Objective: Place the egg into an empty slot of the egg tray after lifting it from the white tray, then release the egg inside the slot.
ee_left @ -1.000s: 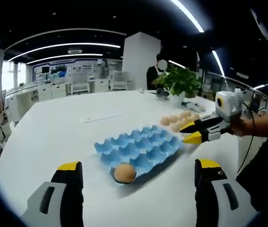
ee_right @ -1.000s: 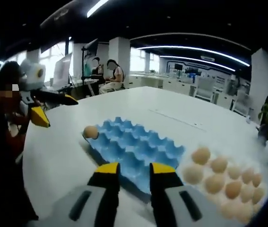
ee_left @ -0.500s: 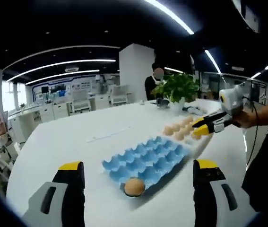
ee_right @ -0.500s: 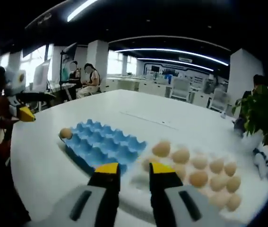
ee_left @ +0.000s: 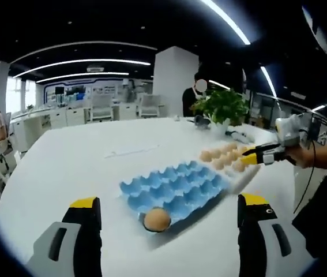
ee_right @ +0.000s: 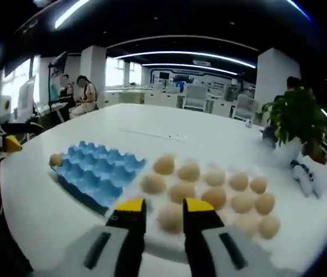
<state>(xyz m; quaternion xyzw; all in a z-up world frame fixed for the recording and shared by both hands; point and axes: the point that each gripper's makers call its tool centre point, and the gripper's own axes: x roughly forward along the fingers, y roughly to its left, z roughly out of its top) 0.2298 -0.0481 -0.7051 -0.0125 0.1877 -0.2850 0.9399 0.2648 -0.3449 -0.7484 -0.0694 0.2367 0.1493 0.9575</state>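
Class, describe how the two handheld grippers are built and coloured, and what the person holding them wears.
Each gripper has grey jaws with black sides and yellow tips: the left gripper, the right gripper. The right one trails a black cable. The person wears a dark sleeve.

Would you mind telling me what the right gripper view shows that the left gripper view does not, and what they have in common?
Right gripper view alone: the eggs seen from close above in rows on the white tray, with the right gripper and its narrow jaws just short of them.

Left gripper view alone: the left gripper with jaws wide apart, and the right gripper from the side, reaching over the eggs.

Both: the blue egg tray with one egg in a corner slot, the white table, and the potted plant.
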